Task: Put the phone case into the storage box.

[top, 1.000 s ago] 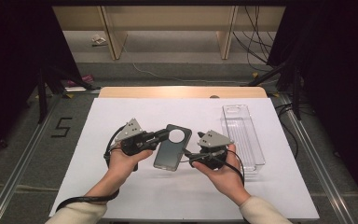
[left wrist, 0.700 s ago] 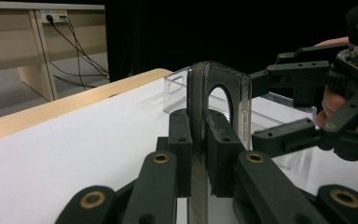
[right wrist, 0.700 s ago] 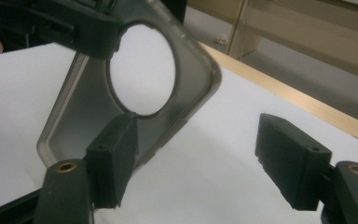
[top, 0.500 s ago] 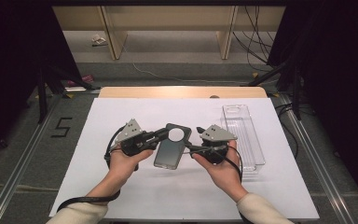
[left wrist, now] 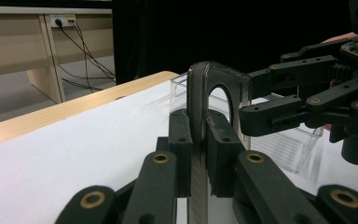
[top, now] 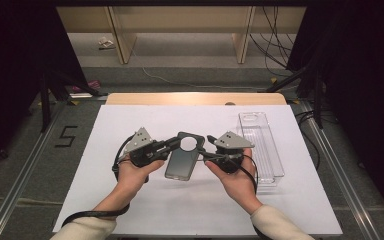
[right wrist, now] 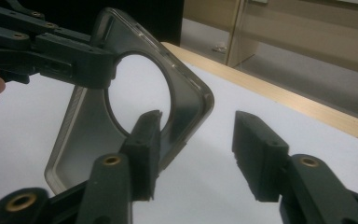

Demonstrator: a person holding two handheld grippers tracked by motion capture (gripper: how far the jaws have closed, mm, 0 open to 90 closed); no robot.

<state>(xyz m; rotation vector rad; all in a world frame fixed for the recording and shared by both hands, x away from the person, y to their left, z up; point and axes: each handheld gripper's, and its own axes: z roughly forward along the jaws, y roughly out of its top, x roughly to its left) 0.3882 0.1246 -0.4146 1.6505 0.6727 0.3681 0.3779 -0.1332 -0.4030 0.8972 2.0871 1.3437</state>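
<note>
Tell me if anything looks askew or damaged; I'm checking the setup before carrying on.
Nothing looks damaged. The phone case is tilted off the table, clamped at its edge by the left tool; the right tool is open beside it. The clear tray lies flat.

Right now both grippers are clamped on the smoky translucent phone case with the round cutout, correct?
Not quite. The left gripper is clamped on the smoky translucent phone case, but the right gripper is open: the right gripper view shows its jaws spread, the case's corner beside one jaw.
</note>
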